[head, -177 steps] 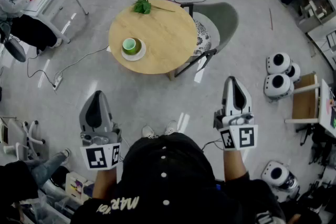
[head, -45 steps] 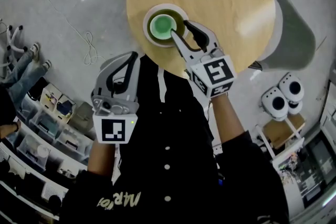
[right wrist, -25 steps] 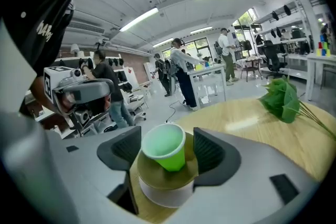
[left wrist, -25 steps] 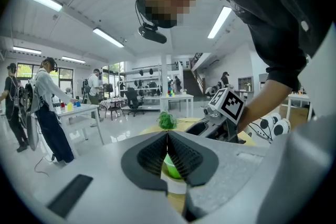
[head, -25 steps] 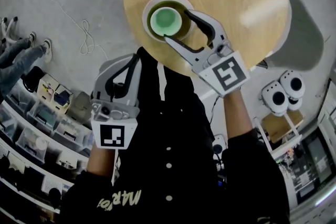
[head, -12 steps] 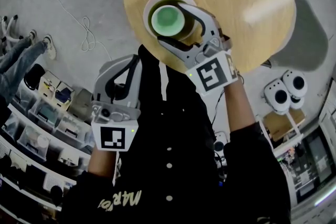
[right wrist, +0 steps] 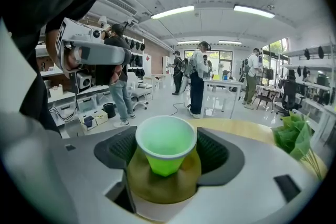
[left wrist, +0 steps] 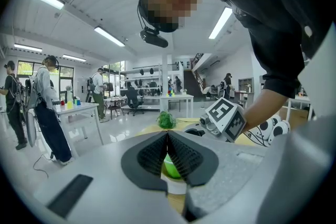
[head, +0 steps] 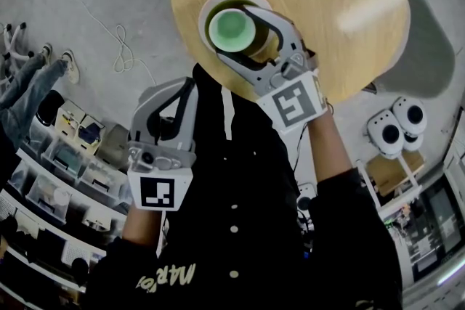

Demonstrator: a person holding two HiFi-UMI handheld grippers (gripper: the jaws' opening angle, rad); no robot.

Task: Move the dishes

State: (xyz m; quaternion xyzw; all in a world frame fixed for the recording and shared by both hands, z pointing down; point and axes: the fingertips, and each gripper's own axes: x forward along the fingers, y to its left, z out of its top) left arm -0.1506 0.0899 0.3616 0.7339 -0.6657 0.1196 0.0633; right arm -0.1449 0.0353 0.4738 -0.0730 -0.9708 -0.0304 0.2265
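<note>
The round wooden worktop (head: 341, 47) fills the top of the head view. On its 9 o'clock side sits a white plate (head: 208, 3), close to the edge nearest the person. An olive bowl (right wrist: 163, 183) rests on the plate, and a light green cup (right wrist: 165, 147) stands upright inside the bowl.

The right tongs (head: 236, 33) reach in from 5 o'clock, angled a little downward, with the marker cube (head: 294, 102) behind them. Their jaws are spread wide and stand on either side of the cup and bowl – one pad at 9 o'clock of the cup's rim, the other at 3 o'clock in the right gripper view. The jaws have just been closing a little, with the cup between them. The pads sit close beside the rim, and no squeeze on it shows.

The left tongs (head: 186, 91) hang at 7 o'clock of the plate, off the worktop and in front of the person's dark shirt (head: 232, 229). Their jaws are pressed together with nothing between them – the left gripper view shows the two ribbed pads meeting in one line, with the cup beyond them.

A sprig of green leaves (right wrist: 294, 136) lies at the worktop's far edge, at 3 o'clock in the right gripper view. Storage bins (head: 80, 178) line the floor at 8 o'clock of the head view.
</note>
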